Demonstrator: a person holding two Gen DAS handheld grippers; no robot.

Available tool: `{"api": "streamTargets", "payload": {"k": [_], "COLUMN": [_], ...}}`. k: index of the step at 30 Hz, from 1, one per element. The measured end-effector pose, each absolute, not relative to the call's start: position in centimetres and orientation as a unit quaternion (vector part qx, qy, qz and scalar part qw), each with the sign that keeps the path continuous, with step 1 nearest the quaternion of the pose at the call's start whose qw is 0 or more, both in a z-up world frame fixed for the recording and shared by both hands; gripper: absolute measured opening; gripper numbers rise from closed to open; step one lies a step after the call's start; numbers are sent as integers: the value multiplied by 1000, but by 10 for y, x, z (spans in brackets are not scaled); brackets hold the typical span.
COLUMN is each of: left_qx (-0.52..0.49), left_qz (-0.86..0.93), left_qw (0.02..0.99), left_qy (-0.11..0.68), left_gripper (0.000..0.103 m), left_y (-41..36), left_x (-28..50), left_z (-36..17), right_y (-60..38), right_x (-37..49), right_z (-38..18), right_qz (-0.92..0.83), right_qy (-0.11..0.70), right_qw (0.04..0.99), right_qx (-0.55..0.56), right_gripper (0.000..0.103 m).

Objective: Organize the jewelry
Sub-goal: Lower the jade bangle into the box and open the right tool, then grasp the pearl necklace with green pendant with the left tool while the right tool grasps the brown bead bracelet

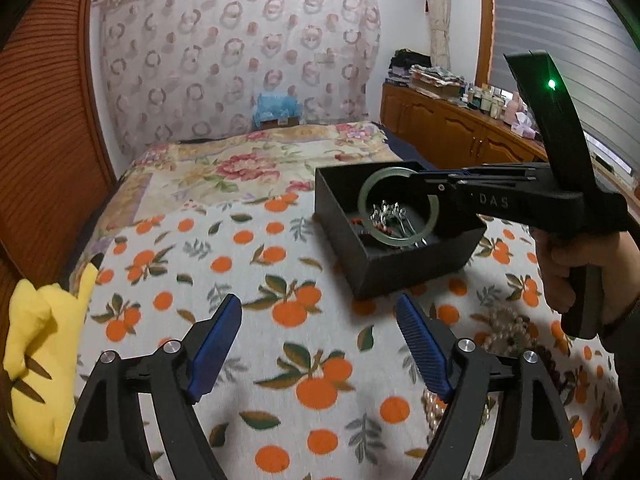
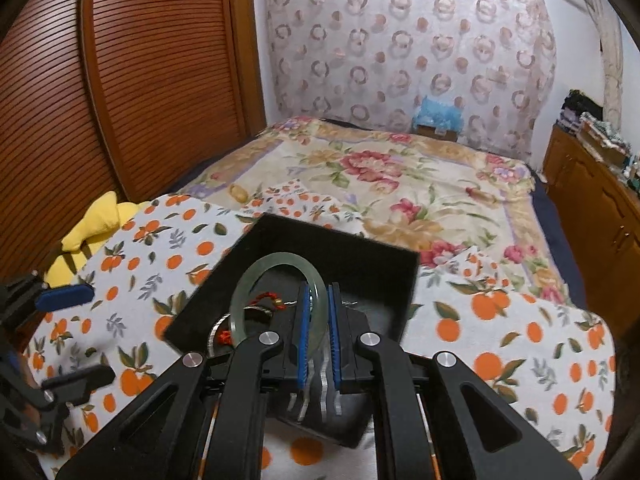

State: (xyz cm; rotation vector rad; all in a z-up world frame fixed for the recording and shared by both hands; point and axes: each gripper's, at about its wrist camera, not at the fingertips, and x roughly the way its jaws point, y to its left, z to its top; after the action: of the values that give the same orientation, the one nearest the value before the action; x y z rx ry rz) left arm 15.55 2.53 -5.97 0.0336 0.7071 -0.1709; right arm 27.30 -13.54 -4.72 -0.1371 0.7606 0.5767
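The right claw (image 2: 318, 320) grips the pale green bangle (image 2: 276, 268) between its blue pads, held over the black box (image 1: 420, 260) on the bed; the left claw (image 1: 320, 344) gapes empty nearby.

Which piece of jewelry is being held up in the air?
The pale green jade bangle, pinched by the right gripper over the black box; the beaded strands lie on the blanket.
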Motion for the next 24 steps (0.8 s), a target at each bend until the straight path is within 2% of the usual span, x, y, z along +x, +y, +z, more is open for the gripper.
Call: {"api": "streamTargets", "payload": {"k": [12, 24], "left_qx": [10, -5], "left_qz": [-101, -113], "left_qw": [932, 923], "left_qy": [348, 367], "left_gripper": [82, 82], "left_y": [15, 14], "left_x": [131, 102], "left_z": [-65, -80], "right_y": [-140, -192], "right_x": [252, 161], "right_z": [-45, -42], "right_qz": [287, 295], "right_qy": [359, 338], "right_qw": [885, 889], "right_qx": [-81, -91], "right_gripper": [14, 17]}}
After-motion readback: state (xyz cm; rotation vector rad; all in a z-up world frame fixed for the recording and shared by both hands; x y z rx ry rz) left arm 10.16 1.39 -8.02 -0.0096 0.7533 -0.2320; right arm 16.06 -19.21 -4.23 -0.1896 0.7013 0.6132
